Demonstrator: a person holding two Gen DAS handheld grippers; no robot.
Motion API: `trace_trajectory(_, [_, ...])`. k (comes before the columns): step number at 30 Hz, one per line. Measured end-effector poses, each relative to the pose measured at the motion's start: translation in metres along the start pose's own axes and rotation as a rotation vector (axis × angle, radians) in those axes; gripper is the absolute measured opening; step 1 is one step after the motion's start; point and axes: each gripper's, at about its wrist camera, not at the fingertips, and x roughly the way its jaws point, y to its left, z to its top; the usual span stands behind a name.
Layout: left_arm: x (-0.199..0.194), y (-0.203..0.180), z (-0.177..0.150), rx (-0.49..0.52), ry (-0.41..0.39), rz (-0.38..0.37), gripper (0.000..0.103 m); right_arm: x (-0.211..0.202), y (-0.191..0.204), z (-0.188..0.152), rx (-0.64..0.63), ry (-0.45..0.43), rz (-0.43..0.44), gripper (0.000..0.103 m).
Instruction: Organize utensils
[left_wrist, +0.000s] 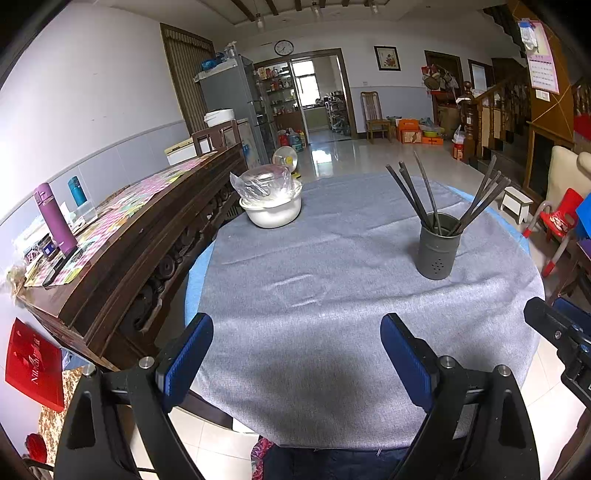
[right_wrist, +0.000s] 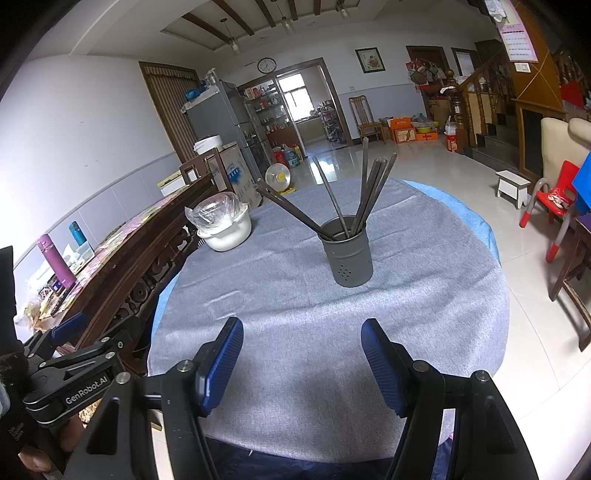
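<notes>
A grey metal utensil holder (left_wrist: 439, 246) stands upright on the round table's grey cloth (left_wrist: 325, 280), right of centre; several dark chopsticks (left_wrist: 424, 195) stand in it, fanned out. It also shows in the right wrist view (right_wrist: 348, 254) with its chopsticks (right_wrist: 364, 192). My left gripper (left_wrist: 297, 334) is open and empty above the near part of the table. My right gripper (right_wrist: 302, 341) is open and empty too, nearer the holder. No loose utensil shows on the cloth.
A white bowl (left_wrist: 273, 212) with a clear plastic-wrapped item on top sits at the table's far left. A dark wooden sideboard (left_wrist: 122, 236) stands left of the table. A red child's chair (left_wrist: 557, 221) and white stool (left_wrist: 517, 203) stand to the right.
</notes>
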Motion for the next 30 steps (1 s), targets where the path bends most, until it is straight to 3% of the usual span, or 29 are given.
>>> trace_trajectory(30, [-0.0026,-0.0003,0.0035,0.003,-0.002,-0.008,0.092,-0.0033,0.0047,0.0033,-0.005,-0.010,-0.002,0.071])
